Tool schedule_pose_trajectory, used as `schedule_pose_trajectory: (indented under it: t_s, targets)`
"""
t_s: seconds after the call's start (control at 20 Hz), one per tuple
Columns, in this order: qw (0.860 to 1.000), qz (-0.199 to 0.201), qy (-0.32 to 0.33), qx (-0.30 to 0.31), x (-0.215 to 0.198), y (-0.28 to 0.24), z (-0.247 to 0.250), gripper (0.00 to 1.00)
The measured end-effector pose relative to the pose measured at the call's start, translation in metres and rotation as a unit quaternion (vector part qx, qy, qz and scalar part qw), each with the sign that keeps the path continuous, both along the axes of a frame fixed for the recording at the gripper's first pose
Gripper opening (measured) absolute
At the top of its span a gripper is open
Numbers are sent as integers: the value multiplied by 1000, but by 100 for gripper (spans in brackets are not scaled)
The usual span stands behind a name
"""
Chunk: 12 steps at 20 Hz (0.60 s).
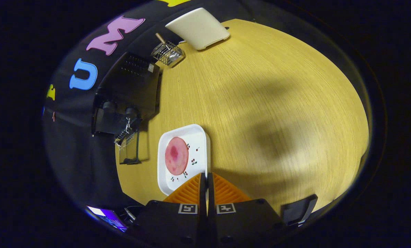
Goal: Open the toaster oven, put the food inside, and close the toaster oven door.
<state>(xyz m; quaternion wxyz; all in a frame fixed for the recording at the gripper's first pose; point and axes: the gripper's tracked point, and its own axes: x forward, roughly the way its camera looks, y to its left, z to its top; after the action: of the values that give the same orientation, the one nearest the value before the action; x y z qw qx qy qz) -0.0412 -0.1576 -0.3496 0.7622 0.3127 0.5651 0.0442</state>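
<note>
At the left of the frame, one black box-shaped toaster oven (128,93) stands at the edge of a yellow wood-grain table (267,103), its glass door (129,150) hanging open toward the lower left with a metal chain or hook dangling at its front. Above it, in the upper left-centre, one small wire rack with a wooden handle (167,52) rests on the table beside the oven's far corner. Below centre, one white square plate with small cherry prints (198,137) carries a single round pink slice of food (176,155) and lies just to the right of the open door, near but apart from it. The gripper (206,176), at bottom centre, holds its two fingers pressed nearly together with nothing between them, their tips over the plate's near right rim. At top centre, one cream rounded rectangular tray or board (199,27) sits tilted at the table's far edge. To the right, the tabletop bears broad soft shadows, and one dark object (300,208), too cut off to identify, shows at lower right.
</note>
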Motion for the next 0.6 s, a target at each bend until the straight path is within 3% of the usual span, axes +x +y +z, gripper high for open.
schedule_pose_trajectory:
  t_s: [0.6]
  targets:
    - [992,-107,-26,54,-18,37,59,5]
